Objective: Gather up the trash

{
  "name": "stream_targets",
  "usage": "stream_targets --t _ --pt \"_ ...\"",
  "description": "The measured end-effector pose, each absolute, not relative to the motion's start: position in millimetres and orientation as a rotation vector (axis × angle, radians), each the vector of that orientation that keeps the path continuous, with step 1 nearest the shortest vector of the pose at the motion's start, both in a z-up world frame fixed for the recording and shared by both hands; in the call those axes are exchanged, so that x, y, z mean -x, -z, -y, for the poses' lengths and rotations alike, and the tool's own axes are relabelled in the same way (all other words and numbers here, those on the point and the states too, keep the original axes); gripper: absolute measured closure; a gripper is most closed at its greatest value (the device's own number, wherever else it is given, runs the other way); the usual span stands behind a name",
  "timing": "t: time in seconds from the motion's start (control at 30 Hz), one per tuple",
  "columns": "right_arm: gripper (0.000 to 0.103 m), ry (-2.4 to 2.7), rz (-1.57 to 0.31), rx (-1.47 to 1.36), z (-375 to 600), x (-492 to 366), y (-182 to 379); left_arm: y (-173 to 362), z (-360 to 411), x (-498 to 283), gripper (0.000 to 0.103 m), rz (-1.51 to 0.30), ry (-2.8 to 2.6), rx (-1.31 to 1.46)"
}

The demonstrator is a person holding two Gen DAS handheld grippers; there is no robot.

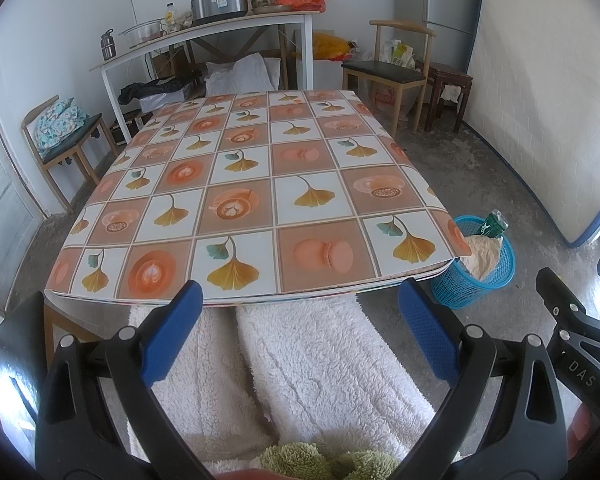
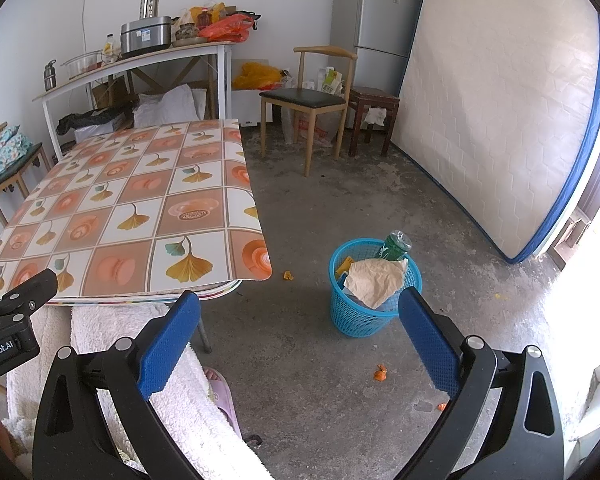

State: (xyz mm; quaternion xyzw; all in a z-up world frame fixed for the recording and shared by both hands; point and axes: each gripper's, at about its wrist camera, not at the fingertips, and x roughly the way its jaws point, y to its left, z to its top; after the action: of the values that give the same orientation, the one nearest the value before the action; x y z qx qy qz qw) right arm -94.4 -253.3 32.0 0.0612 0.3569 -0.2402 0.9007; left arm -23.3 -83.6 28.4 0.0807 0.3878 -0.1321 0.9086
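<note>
Your left gripper [image 1: 300, 312] and right gripper [image 2: 300, 320] gape, empty; blue basket [image 2: 342, 316] (paper, green bottle inside) beside desk [image 2: 112, 216].

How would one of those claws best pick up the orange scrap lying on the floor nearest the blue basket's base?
From straight above, jaws straddling the orange scrap. It is a small low lump lying flat on the concrete floor, so only a downward pinch across its width looks workable.

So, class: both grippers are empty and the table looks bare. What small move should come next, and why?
Probably lower the right gripper toward the nearest orange scrap on the floor. It hangs open just above that scrap, the blue basket already holds crumpled paper and a green bottle, and more scraps lie around.
</note>
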Motion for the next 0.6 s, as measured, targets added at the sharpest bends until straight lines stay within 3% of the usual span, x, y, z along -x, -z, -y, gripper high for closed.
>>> stream_targets --t 0.6 --pt "0.007 0.497 -0.738 -0.125 252.0 93.6 -31.9 -28.4 83.6 22.6 0.009 -0.802 0.273 -0.167"
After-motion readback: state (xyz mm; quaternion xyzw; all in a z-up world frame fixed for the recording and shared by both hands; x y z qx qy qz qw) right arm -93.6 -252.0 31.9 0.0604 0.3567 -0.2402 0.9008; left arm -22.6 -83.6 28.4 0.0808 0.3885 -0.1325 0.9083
